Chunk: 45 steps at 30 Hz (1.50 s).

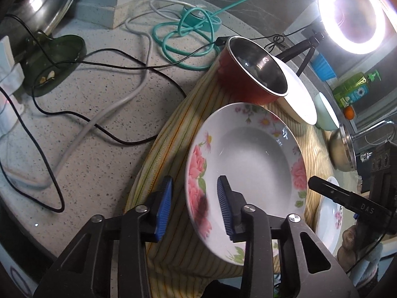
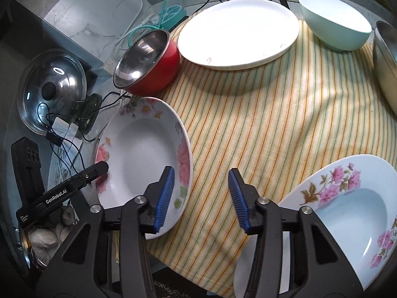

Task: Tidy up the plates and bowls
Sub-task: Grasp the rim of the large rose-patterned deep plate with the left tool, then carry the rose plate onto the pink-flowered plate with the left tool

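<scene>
While both tools hang over the striped cloth (image 2: 260, 114), the rose-patterned deep plate (image 1: 248, 159) at the cloth's left edge looks like the piece in hand. The left hand-held gripper (image 1: 194, 207) has its jaws spread astride that plate's near-left rim, one blue pad outside over the cloth, the other above the well, neither pressing yet. The right hand-held gripper (image 2: 201, 198) is likewise spread, empty, over bare cloth between the rose plate and a second floral plate (image 2: 347, 211) at the cloth's near-right corner. To pinch well, I judge the left jaws should settle lower so the rim sits deep between the pads before closing, since a shallow bite on glazed china may slip. At the cloth's far side stand a red bowl (image 2: 151, 64), a plain white plate (image 2: 238, 32) and a pale green bowl (image 2: 335, 22).
</scene>
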Motion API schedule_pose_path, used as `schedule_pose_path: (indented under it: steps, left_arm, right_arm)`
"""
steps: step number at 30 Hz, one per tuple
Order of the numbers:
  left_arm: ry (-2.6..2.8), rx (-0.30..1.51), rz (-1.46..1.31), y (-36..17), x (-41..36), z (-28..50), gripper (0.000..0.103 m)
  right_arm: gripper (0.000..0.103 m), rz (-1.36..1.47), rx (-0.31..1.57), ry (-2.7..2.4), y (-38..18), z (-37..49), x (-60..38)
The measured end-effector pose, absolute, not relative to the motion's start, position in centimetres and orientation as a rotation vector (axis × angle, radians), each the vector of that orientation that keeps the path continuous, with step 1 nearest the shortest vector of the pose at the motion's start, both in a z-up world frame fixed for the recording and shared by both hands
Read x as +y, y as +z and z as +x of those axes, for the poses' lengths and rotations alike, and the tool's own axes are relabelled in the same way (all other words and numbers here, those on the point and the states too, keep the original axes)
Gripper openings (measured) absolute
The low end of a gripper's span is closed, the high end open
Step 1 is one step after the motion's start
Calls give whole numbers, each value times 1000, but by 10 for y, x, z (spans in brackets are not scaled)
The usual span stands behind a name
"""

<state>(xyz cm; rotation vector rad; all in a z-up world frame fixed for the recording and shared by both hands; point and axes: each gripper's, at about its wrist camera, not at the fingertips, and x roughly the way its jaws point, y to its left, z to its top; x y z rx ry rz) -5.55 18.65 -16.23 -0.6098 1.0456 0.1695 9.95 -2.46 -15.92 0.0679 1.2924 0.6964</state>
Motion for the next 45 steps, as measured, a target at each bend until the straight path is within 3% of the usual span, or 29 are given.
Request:
schedule_pose_path:
  steps: [8, 13, 27, 45]
  left_arm:
    - [145, 1060, -620, -167, 187, -49, 22]
    - [144, 1063, -589, -165, 184, -46, 22]
    - [134, 1072, -517, -158, 169, -44, 22]
    - [9, 1055, -424, -132, 113, -22, 22]
  right_arm:
    - [20, 53, 1307, 729, -165, 99, -10]
    - [14, 51, 1317, 740, -169, 98, -6]
    - [14, 28, 1296, 719, -163, 94, -11]
    - [14, 118, 1226, 649, -128, 89, -86]
